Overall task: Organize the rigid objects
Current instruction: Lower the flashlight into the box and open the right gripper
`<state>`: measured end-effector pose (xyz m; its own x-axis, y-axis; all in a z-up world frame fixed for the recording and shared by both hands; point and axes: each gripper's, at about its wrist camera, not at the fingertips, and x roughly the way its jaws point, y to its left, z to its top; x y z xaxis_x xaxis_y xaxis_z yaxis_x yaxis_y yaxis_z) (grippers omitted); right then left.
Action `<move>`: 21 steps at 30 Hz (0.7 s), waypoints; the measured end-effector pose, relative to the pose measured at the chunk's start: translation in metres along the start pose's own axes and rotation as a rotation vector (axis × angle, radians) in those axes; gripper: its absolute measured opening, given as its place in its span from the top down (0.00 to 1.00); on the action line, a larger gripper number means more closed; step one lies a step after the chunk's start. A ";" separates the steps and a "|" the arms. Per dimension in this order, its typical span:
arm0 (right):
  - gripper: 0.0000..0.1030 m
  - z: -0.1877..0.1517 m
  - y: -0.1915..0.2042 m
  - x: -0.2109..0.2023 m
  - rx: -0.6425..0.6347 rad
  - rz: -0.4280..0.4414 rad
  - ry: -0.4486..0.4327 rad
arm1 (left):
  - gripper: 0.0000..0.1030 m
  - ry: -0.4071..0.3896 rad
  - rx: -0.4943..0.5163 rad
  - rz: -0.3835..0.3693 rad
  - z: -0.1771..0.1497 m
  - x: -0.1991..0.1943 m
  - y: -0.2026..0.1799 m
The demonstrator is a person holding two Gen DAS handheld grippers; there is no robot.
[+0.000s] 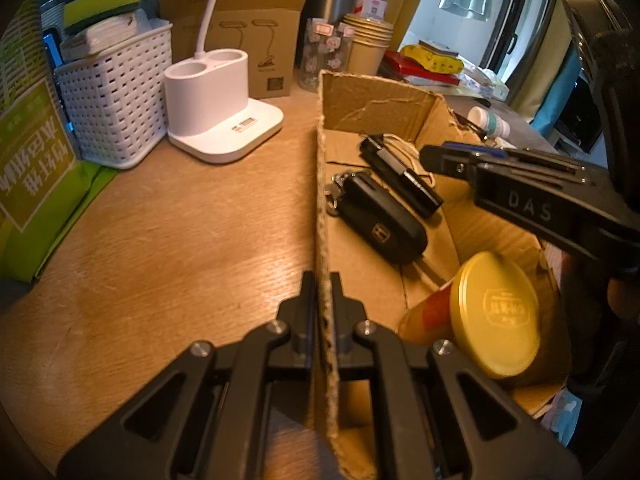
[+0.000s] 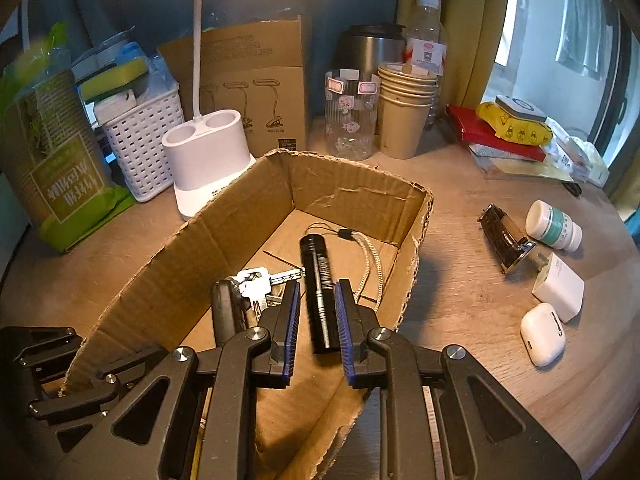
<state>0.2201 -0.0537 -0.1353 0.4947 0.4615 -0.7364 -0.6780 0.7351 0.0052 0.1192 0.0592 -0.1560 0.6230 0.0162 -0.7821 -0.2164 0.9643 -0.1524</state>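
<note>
Cardboard box [image 2: 224, 216] sits on the wooden desk [image 1: 160, 220], already holding a car key fob [image 1: 382, 226], a black cylinder [image 2: 320, 292] and a yellow-lidded jar [image 1: 494, 314]. Left gripper [image 1: 322, 300] is clamped on the box's near wall; a tug could tip the box. Right gripper [image 2: 318, 320] hovers over the box, fingers apart, around nothing. Earbuds case [image 2: 542, 334] and charger [image 2: 558, 286] wait outside.

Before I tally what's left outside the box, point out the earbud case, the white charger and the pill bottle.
earbud case [image 2: 542, 334], right wrist view, middle of its lid.
white charger [image 2: 559, 286], right wrist view, its top face.
pill bottle [image 2: 554, 226], right wrist view, its teal label.
</note>
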 end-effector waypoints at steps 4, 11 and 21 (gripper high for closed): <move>0.81 0.001 -0.001 -0.003 0.010 0.017 -0.001 | 0.94 0.000 0.000 0.001 0.000 0.001 0.000; 0.55 0.008 -0.007 -0.028 0.033 0.009 -0.063 | 0.94 0.003 0.000 0.002 0.000 0.002 0.001; 0.41 0.017 -0.052 -0.070 0.088 -0.086 -0.155 | 0.94 0.003 0.000 0.004 0.000 0.002 0.001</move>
<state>0.2300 -0.1159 -0.0728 0.6310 0.4611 -0.6239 -0.5828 0.8126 0.0111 0.1200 0.0603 -0.1579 0.6201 0.0189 -0.7843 -0.2184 0.9643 -0.1494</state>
